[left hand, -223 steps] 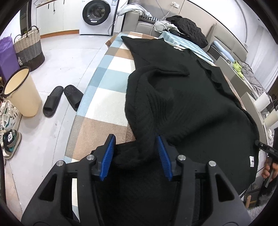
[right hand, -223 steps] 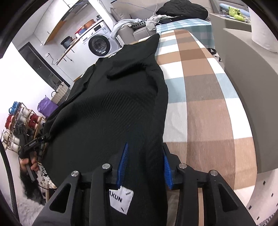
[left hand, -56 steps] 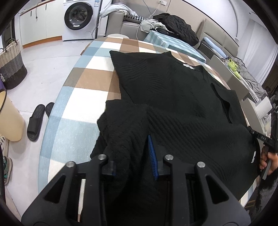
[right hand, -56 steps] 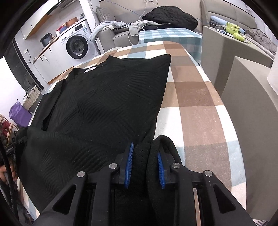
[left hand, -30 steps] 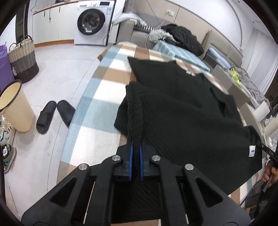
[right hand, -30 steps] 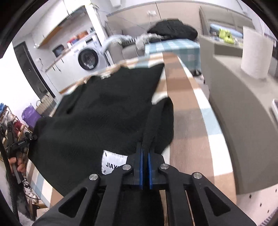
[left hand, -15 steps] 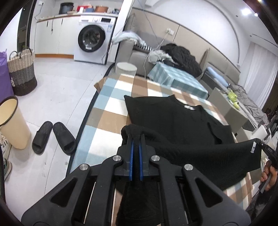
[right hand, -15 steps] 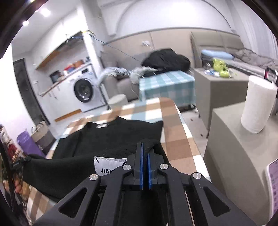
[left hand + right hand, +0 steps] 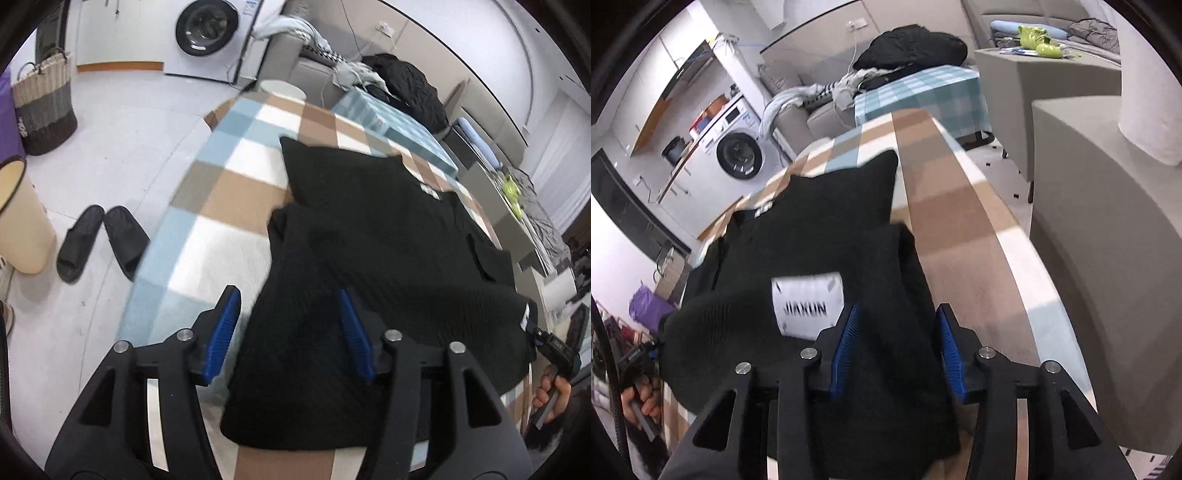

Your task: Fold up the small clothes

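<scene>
Lying across the checked counter (image 9: 236, 192), the black knit sweater (image 9: 388, 236) is folded over itself, its doubled near edge reaching toward the counter's near rim. The left gripper (image 9: 290, 332) is hovering with its jaws spread; they have just been opening, and the cloth is sitting loose between the blue pads (image 9: 223, 332) without being pinched. The right gripper (image 9: 897, 350) is likewise standing with jaws spread, just opened, the fold between them unclamped beside the white label (image 9: 809, 304). Bare counter is showing left of the sweater and along its right edge. Slippers (image 9: 99, 240) are lying on the open floor to the left.
</scene>
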`<state>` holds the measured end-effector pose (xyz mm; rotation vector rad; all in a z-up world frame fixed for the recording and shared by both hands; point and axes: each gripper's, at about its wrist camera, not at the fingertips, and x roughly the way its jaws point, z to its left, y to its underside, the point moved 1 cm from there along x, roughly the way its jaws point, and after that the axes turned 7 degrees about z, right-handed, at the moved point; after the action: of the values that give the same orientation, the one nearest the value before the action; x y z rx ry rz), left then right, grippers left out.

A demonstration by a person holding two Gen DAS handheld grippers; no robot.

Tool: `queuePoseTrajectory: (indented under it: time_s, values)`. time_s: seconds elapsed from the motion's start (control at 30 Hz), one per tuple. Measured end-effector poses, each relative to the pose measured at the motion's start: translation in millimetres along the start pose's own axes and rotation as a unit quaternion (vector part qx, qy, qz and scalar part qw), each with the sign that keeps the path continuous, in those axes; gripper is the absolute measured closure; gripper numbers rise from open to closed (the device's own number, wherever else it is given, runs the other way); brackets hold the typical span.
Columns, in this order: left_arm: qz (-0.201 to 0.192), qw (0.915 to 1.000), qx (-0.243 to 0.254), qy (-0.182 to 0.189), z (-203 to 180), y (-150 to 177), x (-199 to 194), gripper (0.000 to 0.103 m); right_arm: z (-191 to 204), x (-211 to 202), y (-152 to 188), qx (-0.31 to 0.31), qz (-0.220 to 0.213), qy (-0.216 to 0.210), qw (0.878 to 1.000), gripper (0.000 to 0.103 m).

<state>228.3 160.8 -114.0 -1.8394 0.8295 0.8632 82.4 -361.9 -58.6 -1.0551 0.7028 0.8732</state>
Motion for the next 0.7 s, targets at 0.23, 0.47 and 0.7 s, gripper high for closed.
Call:
queuePoseTrajectory:
  time_s: [0.23,0.47,0.7]
  values:
    - [0.014,0.9983,0.057,0.001,-28.1,19.0,14.5,0.076,19.1,12.3,8.5,-0.052,0.002,0.017,0.998,0.067]
    - [0.016,0.9965,0.081,-0.015,-37.1,40.3,0.5,0.080,22.9,7.1,24.1,-0.077,0.015,0.020,0.997,0.079]
    - [0.011,0.9982,0.058,-0.013,-23.5,59.0,-20.9,0.069,15.7,-6.7,41.0,-0.074,0.024,0.004,0.997,0.077]
